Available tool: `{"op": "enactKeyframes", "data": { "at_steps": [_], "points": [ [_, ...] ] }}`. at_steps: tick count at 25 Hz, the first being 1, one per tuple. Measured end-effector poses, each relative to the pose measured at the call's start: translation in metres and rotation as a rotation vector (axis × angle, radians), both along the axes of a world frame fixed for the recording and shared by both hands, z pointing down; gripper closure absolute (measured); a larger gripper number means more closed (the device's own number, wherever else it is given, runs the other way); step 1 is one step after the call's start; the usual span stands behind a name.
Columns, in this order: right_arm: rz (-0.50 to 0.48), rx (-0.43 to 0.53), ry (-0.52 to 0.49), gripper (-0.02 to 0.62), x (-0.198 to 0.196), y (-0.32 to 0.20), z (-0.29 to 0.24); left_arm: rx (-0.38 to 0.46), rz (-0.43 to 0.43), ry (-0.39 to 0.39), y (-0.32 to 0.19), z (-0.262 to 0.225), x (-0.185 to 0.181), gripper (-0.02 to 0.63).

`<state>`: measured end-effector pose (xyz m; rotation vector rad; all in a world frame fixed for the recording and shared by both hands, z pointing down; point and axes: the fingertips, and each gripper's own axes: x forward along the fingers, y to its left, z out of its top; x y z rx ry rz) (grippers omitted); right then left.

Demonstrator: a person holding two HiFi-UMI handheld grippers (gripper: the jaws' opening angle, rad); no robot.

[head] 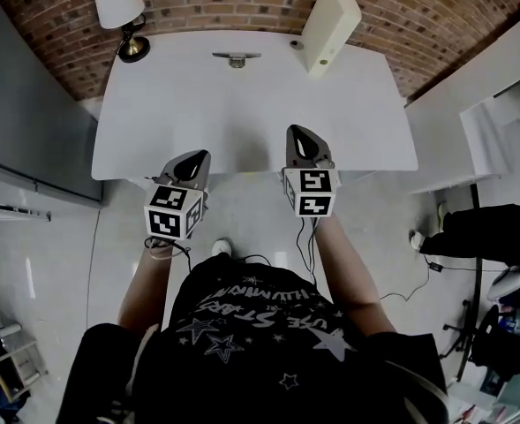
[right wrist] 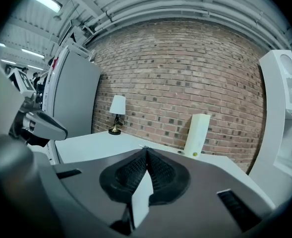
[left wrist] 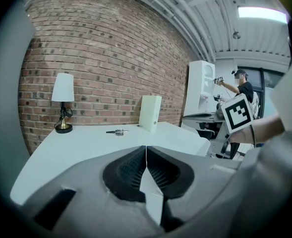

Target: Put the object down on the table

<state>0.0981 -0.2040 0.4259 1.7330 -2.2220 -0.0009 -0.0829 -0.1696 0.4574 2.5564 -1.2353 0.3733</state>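
On table (head: 242, 122): lamp (head: 118, 3) far-L corner, small part (head: 236, 58) mid-back, box (head: 330, 23) far-R.

Black starry T-shirt (head: 268, 325), grey hand-held grippers (head: 201, 155) (head: 297, 131) (black-and-white marker cubes (head: 173, 212) (head: 310, 193)).

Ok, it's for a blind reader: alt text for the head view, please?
From above, a person holds the left gripper and right gripper, fingers shut and empty, at the near edge of a white table. A lamp, a small metal part and a cream box sit along its far side, by a brick wall.
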Motion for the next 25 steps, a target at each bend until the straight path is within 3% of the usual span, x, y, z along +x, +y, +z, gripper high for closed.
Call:
{"op": "enactKeyframes", "data": {
  "at_steps": [13,25],
  "points": [
    [-0.039,-0.038,-0.039,0.594,0.075,0.096,0.006,-0.004,-0.020,-0.032,0.093,-0.005,0.077,0.586],
    [-0.115,-0.050,-0.051,0.594,0.097,0.189,0.015,-0.010,-0.078,-0.040,0.188,-0.001,0.105,0.586]
  ]
}}
